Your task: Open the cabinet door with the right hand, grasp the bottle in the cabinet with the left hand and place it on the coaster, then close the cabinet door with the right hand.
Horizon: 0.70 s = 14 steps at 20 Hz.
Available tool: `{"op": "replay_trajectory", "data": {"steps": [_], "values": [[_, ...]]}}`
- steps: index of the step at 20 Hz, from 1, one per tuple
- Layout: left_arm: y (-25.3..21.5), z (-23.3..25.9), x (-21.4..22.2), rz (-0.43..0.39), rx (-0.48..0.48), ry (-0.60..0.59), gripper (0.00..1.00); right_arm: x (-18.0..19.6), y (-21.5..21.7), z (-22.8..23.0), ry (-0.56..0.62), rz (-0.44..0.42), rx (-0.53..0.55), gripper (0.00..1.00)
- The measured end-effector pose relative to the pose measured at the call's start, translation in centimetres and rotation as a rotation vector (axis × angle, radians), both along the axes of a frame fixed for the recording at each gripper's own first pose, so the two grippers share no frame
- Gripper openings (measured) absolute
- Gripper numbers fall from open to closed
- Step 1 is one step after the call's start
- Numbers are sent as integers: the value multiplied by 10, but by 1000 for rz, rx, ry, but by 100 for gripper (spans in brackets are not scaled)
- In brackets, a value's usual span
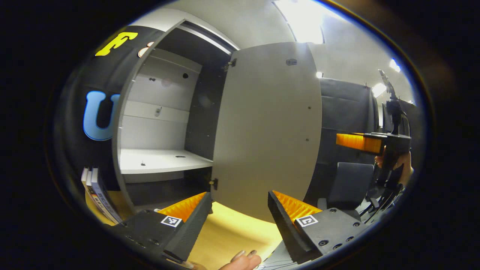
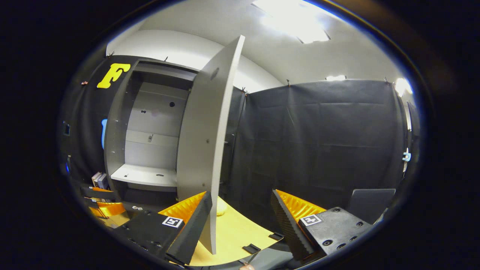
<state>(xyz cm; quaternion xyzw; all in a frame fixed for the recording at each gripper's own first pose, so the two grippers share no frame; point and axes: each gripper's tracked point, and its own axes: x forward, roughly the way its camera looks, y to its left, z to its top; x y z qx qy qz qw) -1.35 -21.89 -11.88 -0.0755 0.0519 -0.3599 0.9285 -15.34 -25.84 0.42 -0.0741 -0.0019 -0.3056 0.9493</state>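
Note:
The grey cabinet (image 1: 123,112) stands open, its door (image 1: 270,127) swung out toward me in the left gripper view. Inside it a white shelf (image 1: 161,159) shows only small fittings. My left gripper (image 1: 240,197) is open low in front of the door's hinge side, above the yellow table (image 1: 228,228). To the right of the door, the right gripper (image 1: 360,142) is held up by a hand. In the right gripper view my right gripper (image 2: 242,195) is open, and the door's free edge (image 2: 215,150) rises just inside its left finger. I cannot tell whether they touch.
Several books (image 1: 98,195) lean beside the cabinet's lower left. A fingertip (image 1: 243,258) shows at the table's near edge. Black cloth walls (image 2: 318,142) close off the right side. Two black clips (image 2: 251,248) sit on the table's edge, and a grey chair back (image 1: 350,183) stands beyond the door.

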Motion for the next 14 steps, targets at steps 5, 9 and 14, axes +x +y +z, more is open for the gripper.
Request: {"op": "replay_trajectory", "data": {"steps": [5, 9, 14], "values": [[-42, 1, 6, 105, 11, 10, 95, 41, -48, 3, -29, 170, 64, 98], [-61, -6, 15, 223, -11, 67, 95, 71, -38, 2, -44, 398, 118, 97], [-64, -14, 10, 308, -38, 141, 95, 85, -33, -3, -20, 529, 165, 97]]}}
